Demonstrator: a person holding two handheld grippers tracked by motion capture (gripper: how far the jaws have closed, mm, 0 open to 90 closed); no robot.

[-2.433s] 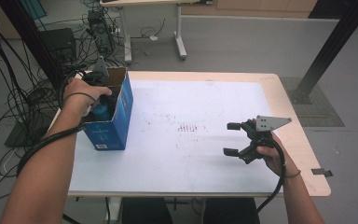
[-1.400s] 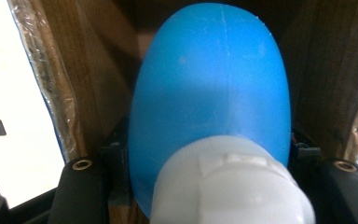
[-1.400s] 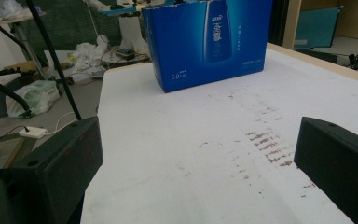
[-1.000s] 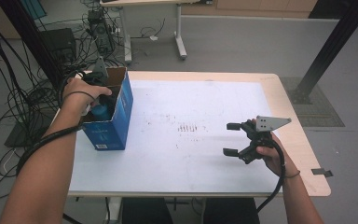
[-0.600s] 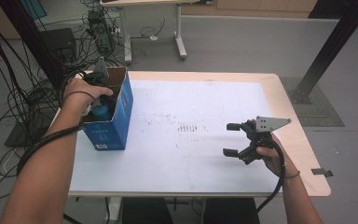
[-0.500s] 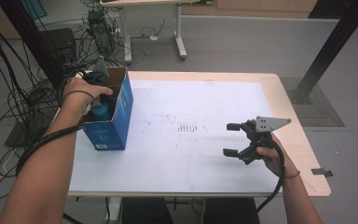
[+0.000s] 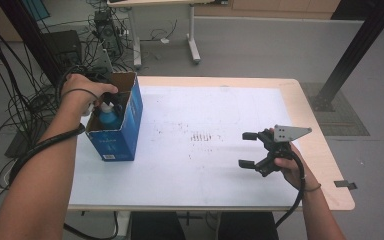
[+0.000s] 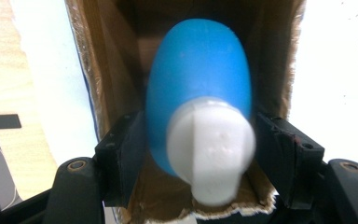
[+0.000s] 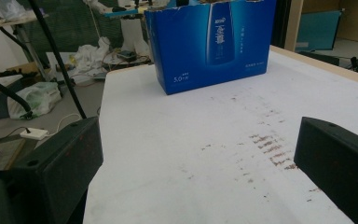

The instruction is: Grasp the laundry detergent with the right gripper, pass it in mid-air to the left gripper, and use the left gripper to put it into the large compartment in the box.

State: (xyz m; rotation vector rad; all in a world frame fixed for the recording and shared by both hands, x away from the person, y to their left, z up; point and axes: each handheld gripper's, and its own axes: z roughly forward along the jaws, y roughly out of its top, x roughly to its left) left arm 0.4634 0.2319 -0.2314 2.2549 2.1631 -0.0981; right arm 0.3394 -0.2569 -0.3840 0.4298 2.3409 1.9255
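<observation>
On the white table (image 7: 190, 165), the blue box (image 7: 125, 130) stands open at the left edge; inside it the blue bottle (image 8: 198, 93) sits upright, clamped between the left gripper (image 8: 198, 140) jaws, while the right gripper (image 7: 252, 150) hovers spread, grasping nothing

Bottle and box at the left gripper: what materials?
Blue bottle: looks like smooth plastic with a soft sheen, white cap likely plastic too. Box: cardboard, raw brown inside with ragged torn rim, glossy blue print outside. Left gripper jaws flank the bottle.
</observation>
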